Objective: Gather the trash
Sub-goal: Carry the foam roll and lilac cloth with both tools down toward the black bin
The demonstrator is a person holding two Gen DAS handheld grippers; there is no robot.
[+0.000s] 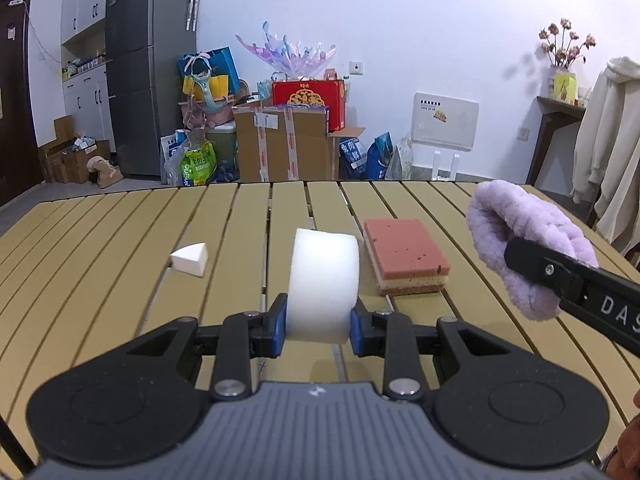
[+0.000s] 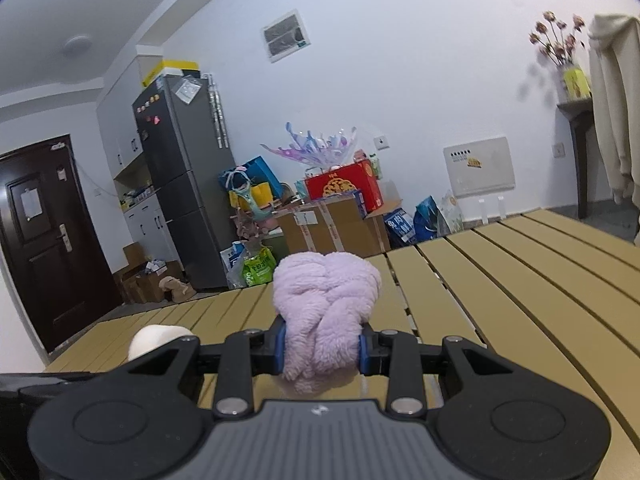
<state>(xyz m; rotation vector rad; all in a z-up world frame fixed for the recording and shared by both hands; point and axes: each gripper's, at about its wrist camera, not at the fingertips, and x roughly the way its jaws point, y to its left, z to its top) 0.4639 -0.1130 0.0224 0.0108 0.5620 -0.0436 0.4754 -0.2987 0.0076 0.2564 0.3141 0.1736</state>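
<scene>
The left gripper (image 1: 318,326) points forward and somewhat downward over the slatted table (image 1: 120,232), its blue-padded jaws pressed against the two flat sides of a white foam roll (image 1: 324,288), which it holds clear of the tabletop. The right gripper (image 2: 322,350) is tilted less steeply and rolled a little to one side. Its jaws are clamped on a bunched lilac fluffy cloth (image 2: 326,304), carried above the table, to the right of the left gripper.

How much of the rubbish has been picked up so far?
Nothing looks binned yet; no bin is in view. In hand: the left gripper clamps a white foam piece, the right gripper a purple fluffy cloth. Left on the table: a layered sponge and a white wedge.
</scene>
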